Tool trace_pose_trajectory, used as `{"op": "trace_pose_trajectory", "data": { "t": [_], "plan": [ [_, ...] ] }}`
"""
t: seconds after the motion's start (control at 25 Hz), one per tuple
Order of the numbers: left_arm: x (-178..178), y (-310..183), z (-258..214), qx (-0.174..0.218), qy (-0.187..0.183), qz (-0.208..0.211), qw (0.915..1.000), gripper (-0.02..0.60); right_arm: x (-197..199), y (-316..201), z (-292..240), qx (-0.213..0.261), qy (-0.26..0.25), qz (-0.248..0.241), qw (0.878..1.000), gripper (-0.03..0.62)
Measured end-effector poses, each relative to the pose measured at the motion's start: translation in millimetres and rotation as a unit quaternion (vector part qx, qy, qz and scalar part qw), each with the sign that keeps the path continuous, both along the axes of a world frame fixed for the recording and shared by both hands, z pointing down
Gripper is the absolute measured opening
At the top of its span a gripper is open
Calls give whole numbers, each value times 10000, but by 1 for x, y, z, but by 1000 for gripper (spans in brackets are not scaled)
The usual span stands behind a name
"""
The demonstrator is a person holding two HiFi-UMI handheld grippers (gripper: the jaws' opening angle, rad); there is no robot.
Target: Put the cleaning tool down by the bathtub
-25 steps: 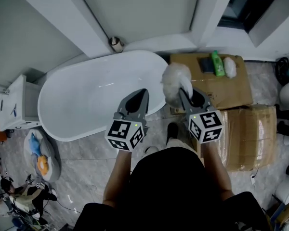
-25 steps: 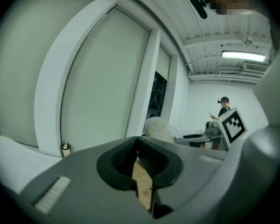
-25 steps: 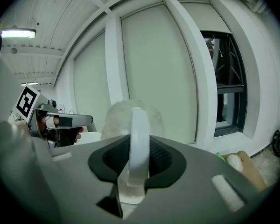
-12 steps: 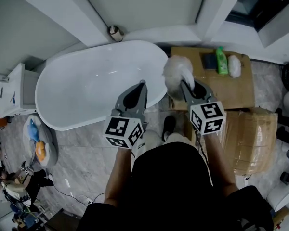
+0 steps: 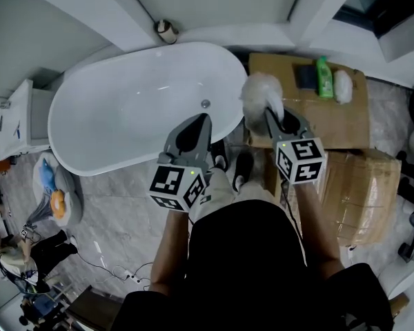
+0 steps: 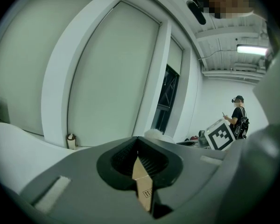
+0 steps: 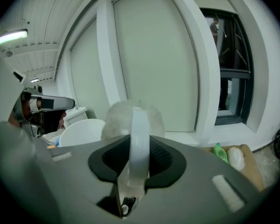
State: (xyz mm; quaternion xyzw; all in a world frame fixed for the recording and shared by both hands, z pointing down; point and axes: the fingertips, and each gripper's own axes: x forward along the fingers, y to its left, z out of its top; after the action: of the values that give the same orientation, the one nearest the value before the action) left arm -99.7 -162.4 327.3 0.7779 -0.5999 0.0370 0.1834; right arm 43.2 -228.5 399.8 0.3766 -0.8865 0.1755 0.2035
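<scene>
The cleaning tool (image 5: 259, 92) is a fluffy white brush head on a clear handle. My right gripper (image 5: 269, 113) is shut on that handle, with the head sticking out past the jaws over the gap between the bathtub's right end and a cardboard box. In the right gripper view the handle (image 7: 139, 139) runs up between the jaws to the fluffy head (image 7: 113, 120). The white oval bathtub (image 5: 53, 133) fills the upper left. My left gripper (image 5: 205, 117) is shut and holds nothing, its tips over the tub's near rim; its jaws (image 6: 138, 139) meet in the left gripper view.
Cardboard boxes (image 5: 331, 116) stand right of the tub, bearing a green bottle (image 5: 323, 76), a dark pad (image 5: 305, 76) and a white bundle (image 5: 343, 85). A white cabinet (image 5: 17, 126) and a basket of toys (image 5: 55, 198) sit at the left. A person (image 6: 237, 116) stands further off.
Both grippers have sunk and moved closer to the tub's right end, the right one more, still carrying the brush. The person's feet now stand against the tub.
</scene>
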Motion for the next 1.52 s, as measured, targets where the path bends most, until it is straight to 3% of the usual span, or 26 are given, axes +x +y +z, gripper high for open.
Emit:
{"op": "trace_pose_trajectory", "data": {
  "t": [0.88, 1.52],
  "plan": [
    [1, -66, 75, -549, 343, 443, 9969, -2, 18, -37, 110, -599, 611, 721, 9937, 94],
    [10, -95, 129, -940, 442, 701, 9921, -2, 21, -60, 202, -1031, 1069, 919, 9846, 92]
  ]
}}
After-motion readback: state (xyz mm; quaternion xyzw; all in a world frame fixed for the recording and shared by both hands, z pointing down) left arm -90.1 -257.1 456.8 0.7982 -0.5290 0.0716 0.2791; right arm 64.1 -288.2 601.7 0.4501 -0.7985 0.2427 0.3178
